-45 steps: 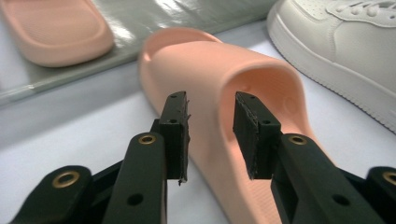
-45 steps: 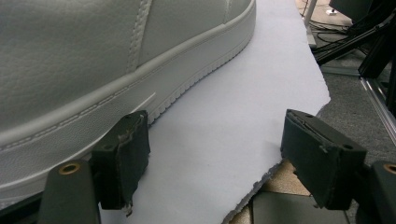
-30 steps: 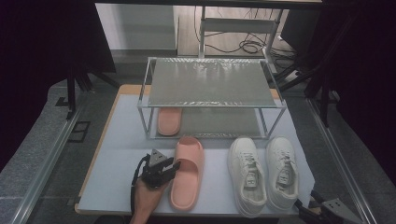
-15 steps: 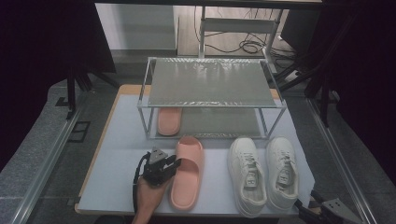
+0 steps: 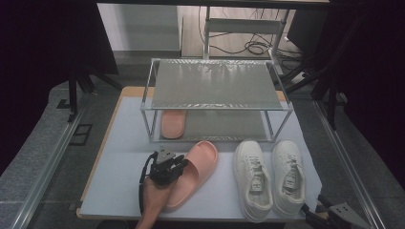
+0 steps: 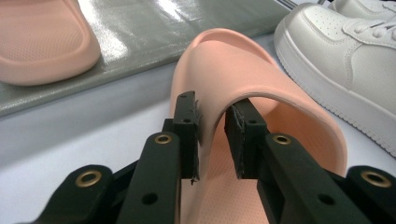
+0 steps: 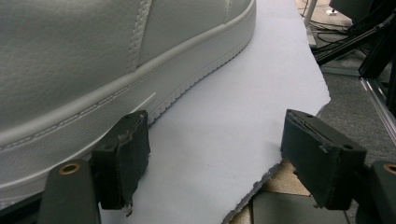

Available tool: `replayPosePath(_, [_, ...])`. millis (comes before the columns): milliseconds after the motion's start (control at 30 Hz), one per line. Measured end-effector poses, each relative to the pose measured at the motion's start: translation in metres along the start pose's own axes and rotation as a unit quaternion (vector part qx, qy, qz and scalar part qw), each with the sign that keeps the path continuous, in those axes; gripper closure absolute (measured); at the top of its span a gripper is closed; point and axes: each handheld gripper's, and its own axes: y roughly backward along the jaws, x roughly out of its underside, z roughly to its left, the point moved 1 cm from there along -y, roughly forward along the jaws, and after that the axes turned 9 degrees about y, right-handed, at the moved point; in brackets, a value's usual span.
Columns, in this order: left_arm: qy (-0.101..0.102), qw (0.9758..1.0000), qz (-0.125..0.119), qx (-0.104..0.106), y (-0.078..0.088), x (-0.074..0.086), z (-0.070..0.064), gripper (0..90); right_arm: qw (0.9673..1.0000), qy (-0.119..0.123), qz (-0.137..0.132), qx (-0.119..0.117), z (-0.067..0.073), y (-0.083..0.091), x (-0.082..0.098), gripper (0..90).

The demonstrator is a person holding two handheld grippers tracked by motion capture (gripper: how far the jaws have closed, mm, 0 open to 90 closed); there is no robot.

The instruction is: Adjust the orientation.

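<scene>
Left gripper jaws just been closing, now pinched on side wall of peach-pink rubber slide sandal, one jaw outside, one inside under strap. Sandal smooth, chunky, dotted footbed, lying on pale surface in front of grey metal two-tier rack. Matching sandal on lower shelf. White leather sneakers just beside. Right gripper jaws wide apart, nothing between, next to sneaker sole.

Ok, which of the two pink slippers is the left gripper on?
The pink slipper out on the white mat beside the sneakers, its strap between the left gripper jaws; the other slipper sits under the rack.
</scene>
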Motion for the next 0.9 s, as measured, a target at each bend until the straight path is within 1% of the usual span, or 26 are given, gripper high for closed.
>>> replayPosePath(267, [-0.007, 0.9999, -0.010, 0.000, 0.000, -0.012, -0.003, 75.2, 1.0000, 0.000, 0.000, 0.000, 0.000, 0.000, 0.000, 23.6])
replayPosePath(467, [-0.012, 0.9997, -0.021, -0.004, -0.004, -0.027, -0.006, 75.3, 1.0000, 0.000, 0.000, 0.000, 0.000, 0.000, 0.000, 23.7])
replayPosePath(633, [-0.012, 0.9993, -0.032, -0.014, -0.010, -0.040, -0.008, 75.4, 1.0000, 0.001, 0.001, 0.000, 0.000, 0.000, 0.000, 23.7])
replayPosePath(767, [-0.008, 0.9989, -0.038, -0.027, -0.019, -0.049, -0.007, 75.6, 1.0000, 0.000, 0.000, 0.000, 0.000, 0.000, 0.000, 23.7])
replayPosePath(900, [0.003, 0.9982, -0.045, -0.040, -0.029, -0.057, -0.003, 75.6, 1.0000, 0.000, 0.000, 0.000, 0.000, 0.000, 0.000, 23.7])
